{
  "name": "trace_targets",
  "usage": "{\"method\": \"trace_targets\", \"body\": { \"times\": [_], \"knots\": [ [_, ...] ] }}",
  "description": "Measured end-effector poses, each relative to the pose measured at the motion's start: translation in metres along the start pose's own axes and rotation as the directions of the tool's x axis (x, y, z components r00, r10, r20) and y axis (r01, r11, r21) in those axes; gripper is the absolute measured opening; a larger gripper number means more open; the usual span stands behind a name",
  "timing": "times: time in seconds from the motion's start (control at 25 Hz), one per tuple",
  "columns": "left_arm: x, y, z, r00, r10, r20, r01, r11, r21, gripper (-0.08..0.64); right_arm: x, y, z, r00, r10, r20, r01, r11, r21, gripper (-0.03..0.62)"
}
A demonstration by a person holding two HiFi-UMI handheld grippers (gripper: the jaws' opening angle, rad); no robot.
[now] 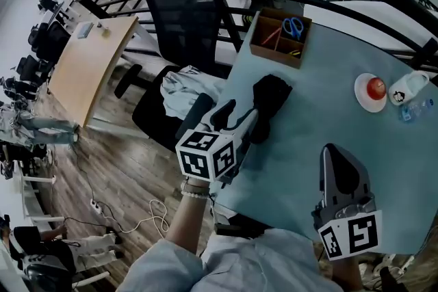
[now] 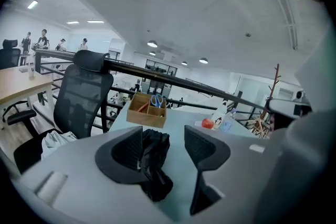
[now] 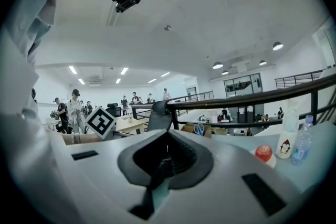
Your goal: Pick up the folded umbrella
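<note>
The folded black umbrella (image 1: 271,103) lies on the pale blue table (image 1: 308,147), near its left edge. My left gripper (image 1: 239,117) reaches it from the near side with its jaws on either side of the umbrella's near end. In the left gripper view the umbrella (image 2: 155,161) sits between the open jaws of the left gripper (image 2: 164,147), close against the left pad (image 2: 129,151) and apart from the right pad. My right gripper (image 1: 332,152) hovers over the table's near right part, away from the umbrella. In its own view the right gripper (image 3: 167,158) has its jaws together, with nothing in them.
A wooden box (image 1: 279,37) with scissors stands at the table's far edge. A plate with a red apple (image 1: 374,87), a small white bottle (image 1: 408,87) and a water bottle (image 1: 416,108) are at the far right. A black office chair (image 1: 183,17) stands left of the table, before a railing.
</note>
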State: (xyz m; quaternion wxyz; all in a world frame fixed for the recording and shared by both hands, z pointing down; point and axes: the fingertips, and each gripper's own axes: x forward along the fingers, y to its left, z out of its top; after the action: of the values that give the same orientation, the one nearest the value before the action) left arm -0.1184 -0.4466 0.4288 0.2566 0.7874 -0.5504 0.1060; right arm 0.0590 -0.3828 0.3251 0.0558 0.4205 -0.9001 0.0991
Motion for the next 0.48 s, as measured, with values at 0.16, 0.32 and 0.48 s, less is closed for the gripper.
{"method": "trace_targets", "body": {
  "times": [0.16, 0.32, 0.48],
  "knots": [
    [0.032, 0.006, -0.023, 0.994, 0.012, -0.111, -0.015, 1.000, -0.026, 0.235, 0.006, -0.015, -0.010, 1.000, 0.004, -0.022, -0.003, 1.000, 0.028, 0.000],
    [0.060, 0.006, -0.049, 0.970, 0.019, -0.243, -0.011, 0.999, 0.034, 0.242, 0.012, -0.026, -0.021, 0.999, 0.012, -0.042, -0.010, 0.998, 0.066, 0.000],
    [0.082, 0.012, -0.074, 0.929, 0.044, -0.367, 0.003, 0.992, 0.127, 0.275, 0.015, -0.033, -0.024, 0.999, 0.020, -0.039, -0.017, 0.996, 0.090, 0.000]
  ]
}}
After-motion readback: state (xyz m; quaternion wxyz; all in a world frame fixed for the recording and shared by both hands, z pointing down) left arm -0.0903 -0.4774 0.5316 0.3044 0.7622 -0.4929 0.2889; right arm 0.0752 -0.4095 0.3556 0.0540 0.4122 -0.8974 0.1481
